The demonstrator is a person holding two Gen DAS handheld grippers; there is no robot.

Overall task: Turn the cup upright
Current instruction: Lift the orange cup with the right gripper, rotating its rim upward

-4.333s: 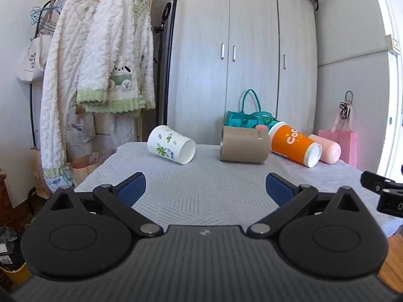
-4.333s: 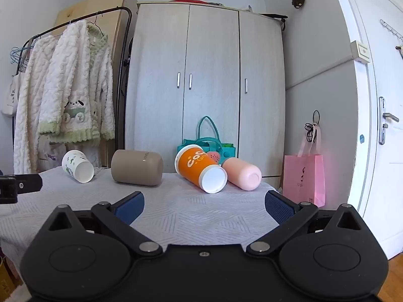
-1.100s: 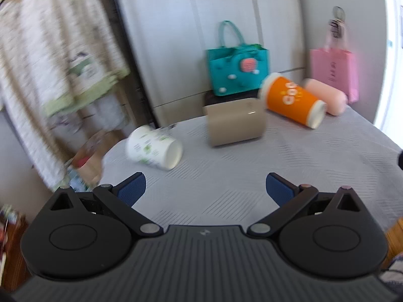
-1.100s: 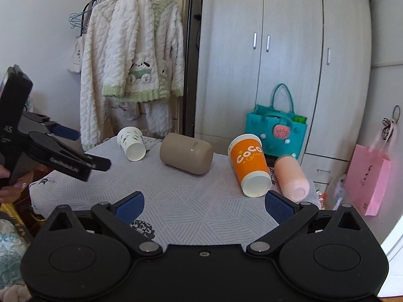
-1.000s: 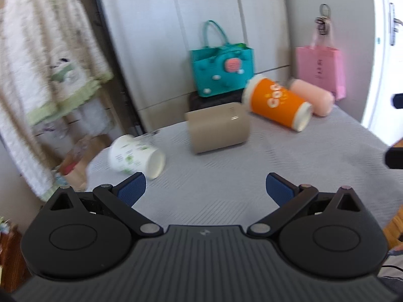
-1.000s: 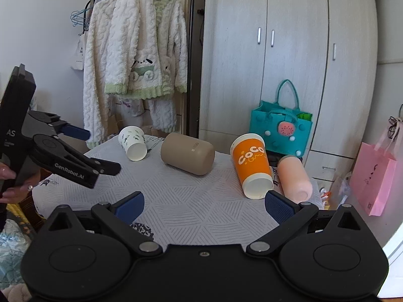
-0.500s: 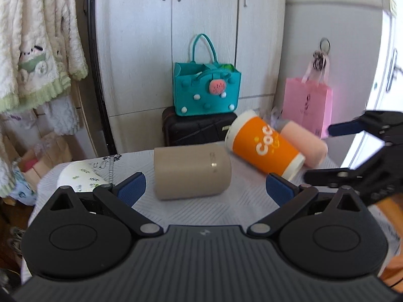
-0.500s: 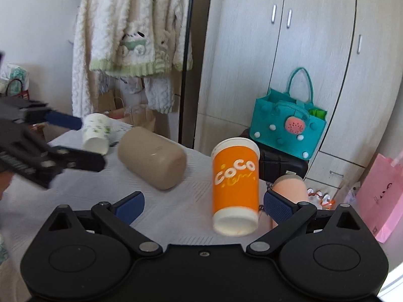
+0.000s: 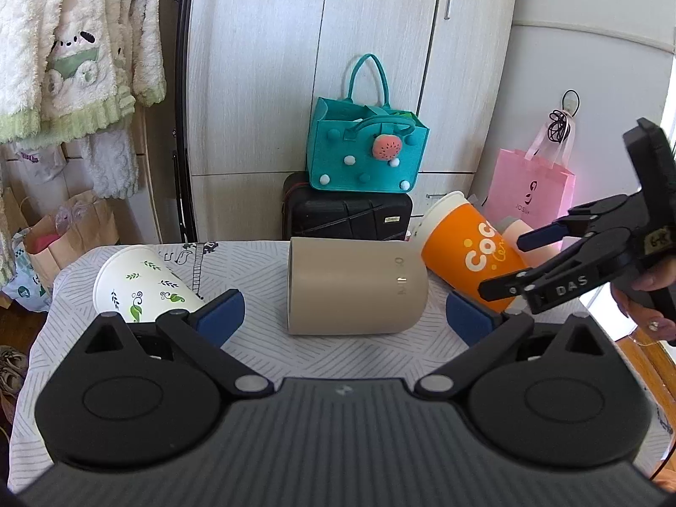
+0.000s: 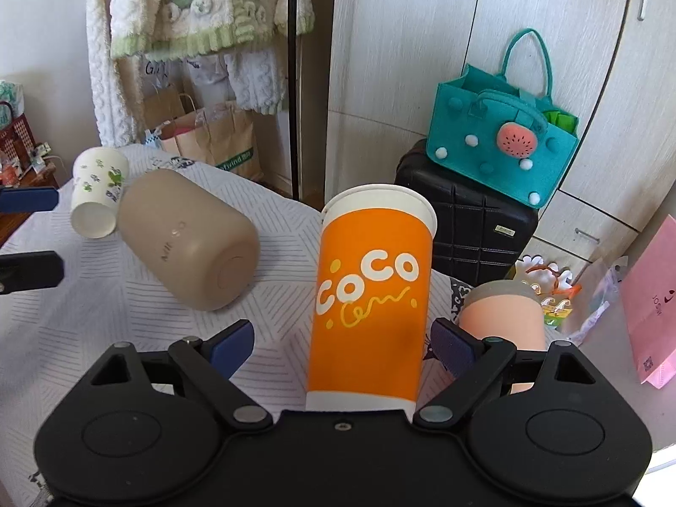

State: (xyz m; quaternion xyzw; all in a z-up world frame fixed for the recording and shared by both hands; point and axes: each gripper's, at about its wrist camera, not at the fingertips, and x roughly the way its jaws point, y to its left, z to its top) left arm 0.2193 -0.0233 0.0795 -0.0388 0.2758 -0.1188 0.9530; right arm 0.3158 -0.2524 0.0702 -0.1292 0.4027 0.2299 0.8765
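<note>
Cups are lying on their sides across the cloth-covered table [image 9: 262, 363], so none is standing upright yet and the whole flip is left to do. The right gripper [image 10: 340, 344] is straddling the orange cup [image 10: 372, 295], its jaws spread wide on either side of the cup's body with nothing clamped; its blue pads [image 10: 450, 348] are sitting just beside the cup wall, and whether they are touching is unclear. The left gripper [image 9: 342, 314] is likewise gaping and empty, facing the tan cup [image 9: 355, 285], which is resting between the white leaf-print cup [image 9: 141, 285] and the orange one. A pink cup [image 10: 500, 317] is lying just beyond the orange cup.

The orange cup is looking like smooth paper, tapered, with a white rim. The tan cup is appearing matte, rounded and heavier. The cloth is showing a ribbed, quilted weave, likely giving some grip.
</note>
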